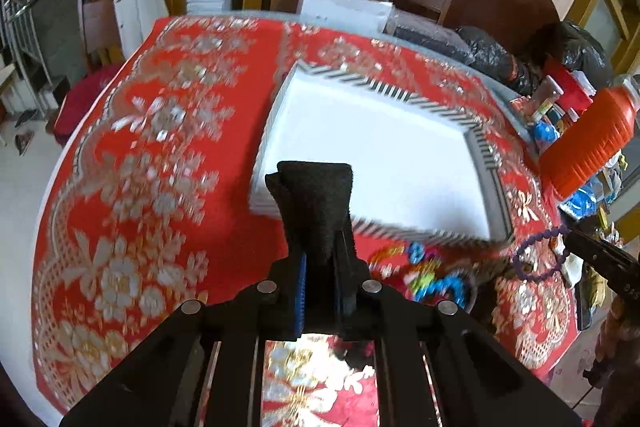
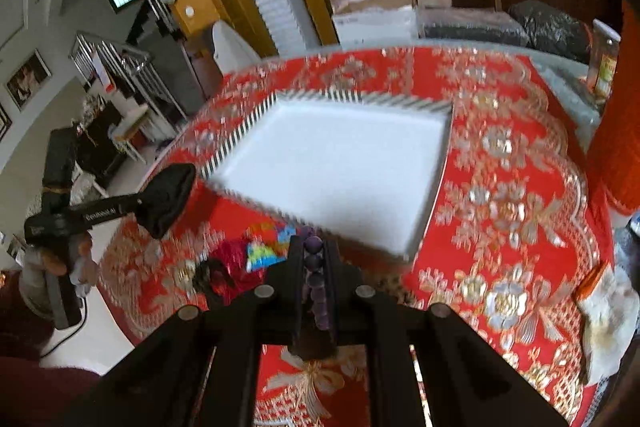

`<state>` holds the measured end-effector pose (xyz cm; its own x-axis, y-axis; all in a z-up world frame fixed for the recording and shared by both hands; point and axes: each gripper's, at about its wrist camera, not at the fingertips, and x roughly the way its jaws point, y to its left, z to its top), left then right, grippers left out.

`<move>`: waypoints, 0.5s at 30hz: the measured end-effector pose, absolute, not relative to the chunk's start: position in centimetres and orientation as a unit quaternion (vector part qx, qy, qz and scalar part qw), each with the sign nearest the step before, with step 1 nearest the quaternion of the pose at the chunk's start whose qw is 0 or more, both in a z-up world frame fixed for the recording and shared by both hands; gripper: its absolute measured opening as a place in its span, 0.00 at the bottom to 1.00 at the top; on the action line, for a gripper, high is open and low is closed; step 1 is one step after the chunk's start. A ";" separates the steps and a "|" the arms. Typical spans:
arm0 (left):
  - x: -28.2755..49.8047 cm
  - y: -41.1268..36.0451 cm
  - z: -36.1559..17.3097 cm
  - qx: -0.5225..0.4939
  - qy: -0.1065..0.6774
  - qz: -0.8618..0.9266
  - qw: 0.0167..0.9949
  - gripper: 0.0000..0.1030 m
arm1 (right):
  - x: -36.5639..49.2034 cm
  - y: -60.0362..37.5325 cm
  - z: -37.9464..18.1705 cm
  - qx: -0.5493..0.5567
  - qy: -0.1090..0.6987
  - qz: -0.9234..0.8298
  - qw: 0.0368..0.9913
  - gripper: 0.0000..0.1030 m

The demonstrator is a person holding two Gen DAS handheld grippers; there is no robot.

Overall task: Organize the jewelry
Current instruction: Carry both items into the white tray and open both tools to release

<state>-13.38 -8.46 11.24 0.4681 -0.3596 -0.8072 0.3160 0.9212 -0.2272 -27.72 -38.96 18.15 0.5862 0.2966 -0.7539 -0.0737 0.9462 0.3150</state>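
A white tray with a striped rim (image 1: 486, 147) (image 2: 248, 123) lies on the red patterned tablecloth. My right gripper (image 2: 314, 247) is shut on a purple bead bracelet (image 2: 314, 283), held just before the tray's near edge; the bracelet also shows in the left wrist view (image 1: 538, 253), hanging from the right gripper. My left gripper (image 1: 314, 179) is shut and empty, its black padded tips over the tray's near-left corner; it shows in the right wrist view (image 2: 170, 199). A pile of colourful jewelry (image 1: 424, 275) (image 2: 266, 245) lies on the cloth in front of the tray.
An orange ribbed container (image 1: 592, 139) stands at the right table edge, with bottles and clutter (image 1: 548, 115) behind it. Black bags (image 2: 552, 27) and a white box (image 2: 372, 23) sit beyond the table's far edge. A crumpled white cloth (image 2: 608, 323) lies at the right.
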 end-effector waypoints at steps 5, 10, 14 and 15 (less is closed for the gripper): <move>-10.5 -10.4 12.1 -0.017 0.465 -0.206 0.861 0.05 | -25.9 -39.4 18.7 0.121 0.432 0.083 0.890 0.09; -7.0 -12.5 11.2 -0.006 0.473 -0.208 0.856 0.05 | -22.6 -40.1 17.5 0.100 0.438 0.047 0.892 0.09; -4.8 -13.8 9.4 0.006 0.487 -0.207 0.848 0.05 | -20.0 -41.1 15.4 0.099 0.454 0.020 0.886 0.09; -4.2 -14.1 8.8 0.009 0.493 -0.207 0.845 0.05 | -19.7 -41.2 15.1 0.100 0.456 0.018 0.884 0.09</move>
